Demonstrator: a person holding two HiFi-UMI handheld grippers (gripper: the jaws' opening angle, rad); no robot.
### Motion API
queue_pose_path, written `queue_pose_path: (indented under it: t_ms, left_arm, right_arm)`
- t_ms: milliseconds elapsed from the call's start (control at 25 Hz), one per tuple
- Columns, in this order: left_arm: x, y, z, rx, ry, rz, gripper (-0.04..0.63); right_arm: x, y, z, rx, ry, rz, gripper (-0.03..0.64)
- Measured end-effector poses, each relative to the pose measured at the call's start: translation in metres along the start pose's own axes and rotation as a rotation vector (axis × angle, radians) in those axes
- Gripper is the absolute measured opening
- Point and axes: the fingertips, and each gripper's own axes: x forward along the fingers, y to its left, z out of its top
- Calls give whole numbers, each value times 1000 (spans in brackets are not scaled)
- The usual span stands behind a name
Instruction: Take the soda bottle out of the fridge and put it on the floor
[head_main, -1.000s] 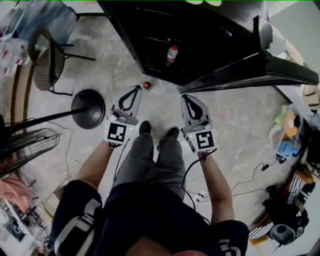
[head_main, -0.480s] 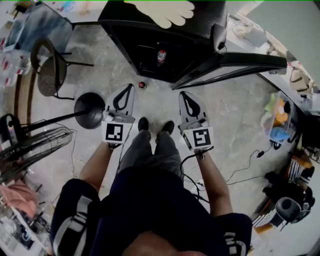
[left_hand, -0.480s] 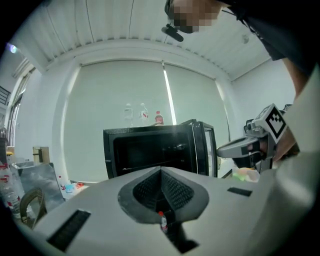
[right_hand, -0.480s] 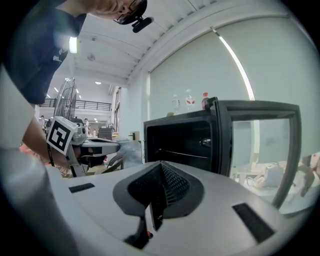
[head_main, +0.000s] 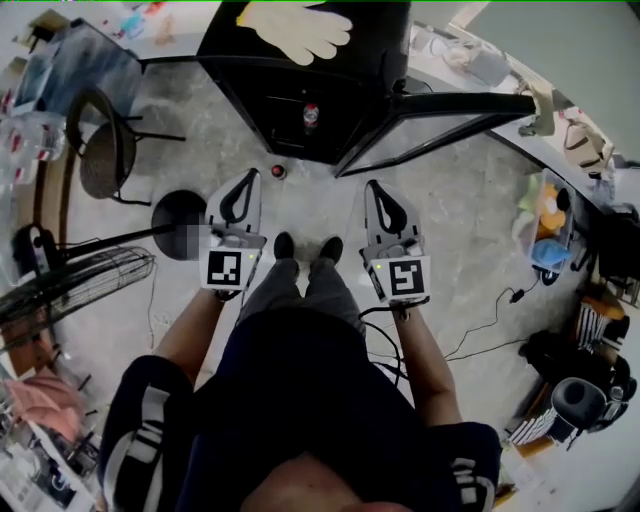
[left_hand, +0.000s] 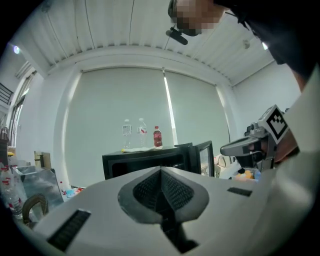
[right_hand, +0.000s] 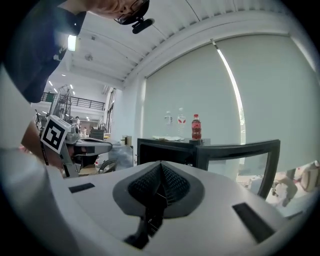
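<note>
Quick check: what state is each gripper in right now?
Left gripper: closed, holding nothing.
Right gripper: closed, holding nothing.

Left gripper (head_main: 243, 200), right gripper (head_main: 388, 211): fingers closed, empty.

Chair (head_main: 105, 150): dark woven seat, upright, near the far left edge of the floor (head_main: 470, 230).
Round black base (head_main: 178, 212): just right of the chair. A thin pole (head_main: 95, 240) runs from it toward the left.
Wire-caged fan (head_main: 70, 285): at the left edge, just below the pole.
Small red object (head_main: 278, 171): on the floor, right of the base and apart from it. Kind not discernible.
Cream glove (head_main: 295, 28): lying flat, top of view.
Two clear bottles (left_hand: 127, 134): upright, side by side, by the glove.
Black cable (head_main: 495, 322): loose, right side.
Black bag (head_main: 570, 365): near the lower right corner.
</note>
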Motion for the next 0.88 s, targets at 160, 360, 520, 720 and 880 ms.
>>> queue_pose_path:
  t_ms: [160,360,520,720,880]
  left_arm:
    - [-9,-7,21,-3,-21,16,23]
    - [-23,-7,42,5,-43,30,23]
    - [-32,-11,54,-2,-61,30,23]
    - [-40,-12,60,1,-53,28,23]
    - [-43,-12,64,13,-65,26,23]
  right_arm:
    - [-27,-6,16,-9,5,-24,18]
    - [-47,-9,33,-18,-2,-70,18]
    - [-59,-13,43,-29,-6,-111,18]
    - [-70,-18,52,-31,2,-151,17]
    - [-75,-20,53,-36,14,-165,17]
